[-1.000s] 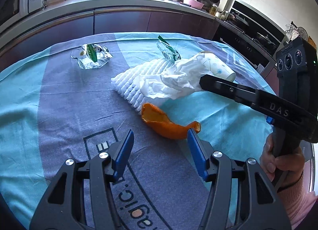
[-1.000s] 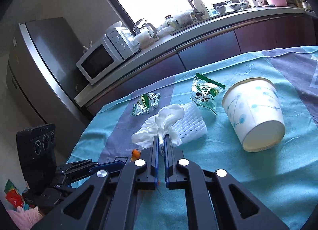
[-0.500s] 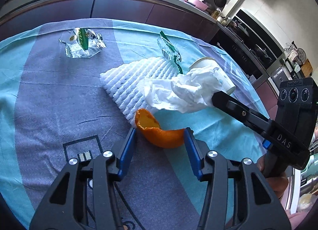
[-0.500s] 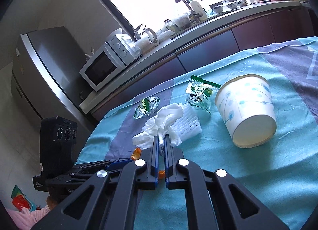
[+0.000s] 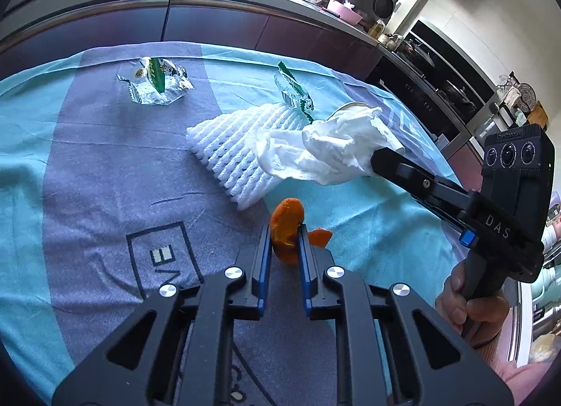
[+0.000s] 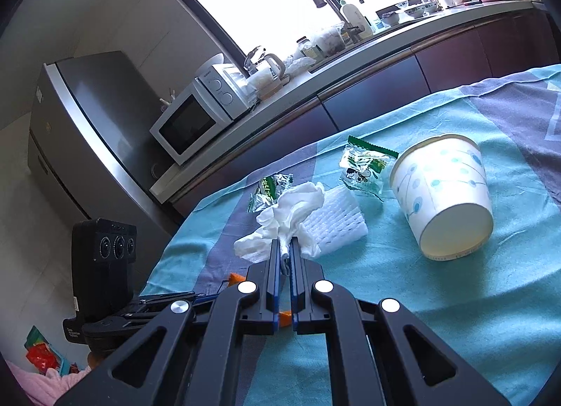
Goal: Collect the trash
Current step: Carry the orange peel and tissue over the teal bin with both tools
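In the left wrist view my left gripper (image 5: 284, 230) is closing on a piece of orange peel (image 5: 286, 227), which stands pinched between the blue pads just above the cloth. My right gripper (image 6: 286, 244) is shut on a crumpled white tissue (image 6: 287, 216), held a little above the table; the same tissue (image 5: 329, 153) shows at the right gripper's tip in the left view. A white foam fruit net (image 5: 242, 157) lies beneath it. A paper cup (image 6: 445, 195) with blue dots lies on its side to the right. Two snack wrappers (image 5: 154, 85) (image 6: 364, 167) lie further back.
The table wears a teal and grey cloth (image 5: 87, 167). Behind it runs a kitchen counter (image 6: 350, 65) with a microwave (image 6: 200, 114), a kettle and dishes; a fridge (image 6: 77, 132) stands at the left. A hand (image 5: 470, 304) grips the right gripper's handle.
My left gripper's jaws have come together around the orange peel, which now stands squeezed upright between the pads. The right gripper still holds the tissue in much the same place.
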Demonstrator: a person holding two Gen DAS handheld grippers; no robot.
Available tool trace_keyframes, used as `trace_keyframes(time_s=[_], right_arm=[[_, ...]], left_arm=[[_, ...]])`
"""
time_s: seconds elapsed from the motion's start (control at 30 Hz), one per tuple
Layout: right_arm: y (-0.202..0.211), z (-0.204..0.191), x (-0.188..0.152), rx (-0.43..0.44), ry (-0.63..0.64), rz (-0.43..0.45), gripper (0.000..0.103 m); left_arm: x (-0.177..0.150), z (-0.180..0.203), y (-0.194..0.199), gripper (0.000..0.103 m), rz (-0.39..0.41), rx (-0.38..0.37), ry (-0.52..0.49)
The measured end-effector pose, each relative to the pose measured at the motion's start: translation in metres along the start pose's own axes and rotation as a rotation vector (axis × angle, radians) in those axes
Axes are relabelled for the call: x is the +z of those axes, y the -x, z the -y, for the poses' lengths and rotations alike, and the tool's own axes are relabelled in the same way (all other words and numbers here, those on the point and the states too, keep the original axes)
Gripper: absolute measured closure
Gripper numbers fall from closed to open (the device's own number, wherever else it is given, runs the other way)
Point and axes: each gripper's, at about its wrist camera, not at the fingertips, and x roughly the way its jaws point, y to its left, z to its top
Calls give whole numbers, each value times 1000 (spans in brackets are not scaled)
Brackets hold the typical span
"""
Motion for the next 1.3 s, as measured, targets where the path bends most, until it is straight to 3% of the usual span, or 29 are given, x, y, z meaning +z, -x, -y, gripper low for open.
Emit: trace_keyframes(time_s=[0.4,1.3], right_arm=[[-4,-34,-2,70,42,-6,99],[-87,-160,-40,281,168,-215,99]], left_arm=[[-26,-23,65,90,81,64,9],[-92,-119,213,90,237,272,133]])
